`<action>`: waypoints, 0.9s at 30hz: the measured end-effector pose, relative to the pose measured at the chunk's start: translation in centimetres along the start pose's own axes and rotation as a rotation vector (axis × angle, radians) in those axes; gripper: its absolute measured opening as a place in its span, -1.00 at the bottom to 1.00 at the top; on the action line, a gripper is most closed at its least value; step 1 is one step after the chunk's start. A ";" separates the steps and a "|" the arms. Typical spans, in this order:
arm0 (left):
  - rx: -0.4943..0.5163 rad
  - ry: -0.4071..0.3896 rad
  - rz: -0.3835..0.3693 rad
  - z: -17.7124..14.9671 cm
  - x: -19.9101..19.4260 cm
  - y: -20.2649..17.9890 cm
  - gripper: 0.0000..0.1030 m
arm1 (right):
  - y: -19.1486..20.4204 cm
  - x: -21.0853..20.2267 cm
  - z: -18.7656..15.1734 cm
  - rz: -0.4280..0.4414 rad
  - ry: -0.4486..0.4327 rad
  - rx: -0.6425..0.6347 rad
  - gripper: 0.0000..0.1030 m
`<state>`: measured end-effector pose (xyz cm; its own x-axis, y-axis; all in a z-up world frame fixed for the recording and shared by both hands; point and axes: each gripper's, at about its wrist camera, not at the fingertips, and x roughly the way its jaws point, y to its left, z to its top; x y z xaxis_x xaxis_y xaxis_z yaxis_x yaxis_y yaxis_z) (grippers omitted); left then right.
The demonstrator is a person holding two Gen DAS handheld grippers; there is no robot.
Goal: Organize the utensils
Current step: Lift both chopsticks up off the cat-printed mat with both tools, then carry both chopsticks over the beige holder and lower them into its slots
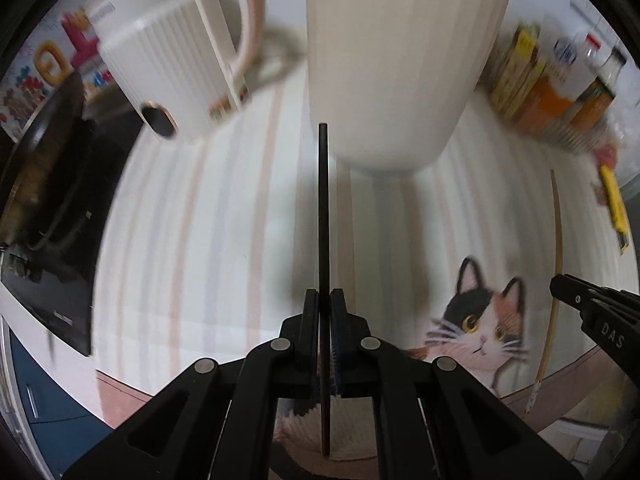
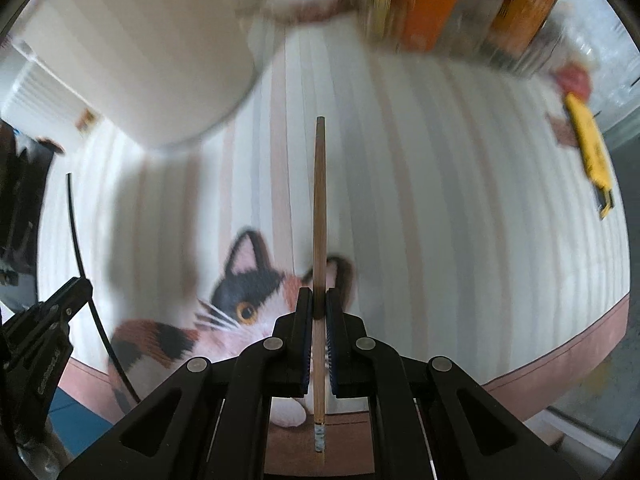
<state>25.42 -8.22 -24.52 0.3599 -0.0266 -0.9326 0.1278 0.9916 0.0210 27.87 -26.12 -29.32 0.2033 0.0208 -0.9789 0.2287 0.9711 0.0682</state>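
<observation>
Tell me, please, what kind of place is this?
Probably a home kitchen counter or table. A ribbed white electric kettle stands beside a black cooktop, bottles and jars are lined up at the back, and a mat with a cat picture covers the surface.
</observation>
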 end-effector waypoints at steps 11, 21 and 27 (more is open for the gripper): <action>-0.049 -0.155 -0.027 2.5 -5.7 0.9 -0.95 | -0.2 -6.4 1.5 0.056 -0.205 0.005 -0.87; -0.088 -0.292 -0.023 5.0 -9.6 2.4 -0.95 | 0.2 -11.2 3.9 0.093 -0.350 0.017 -0.87; -0.104 -0.364 -0.027 6.6 -12.8 3.5 -0.96 | 1.1 -14.0 5.6 0.130 -0.412 0.009 -0.87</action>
<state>27.36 -5.21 -10.18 0.6646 -0.0772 -0.7432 0.0540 0.9970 -0.0553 30.62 -26.66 -14.45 0.5937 0.0440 -0.8035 0.1841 0.9646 0.1889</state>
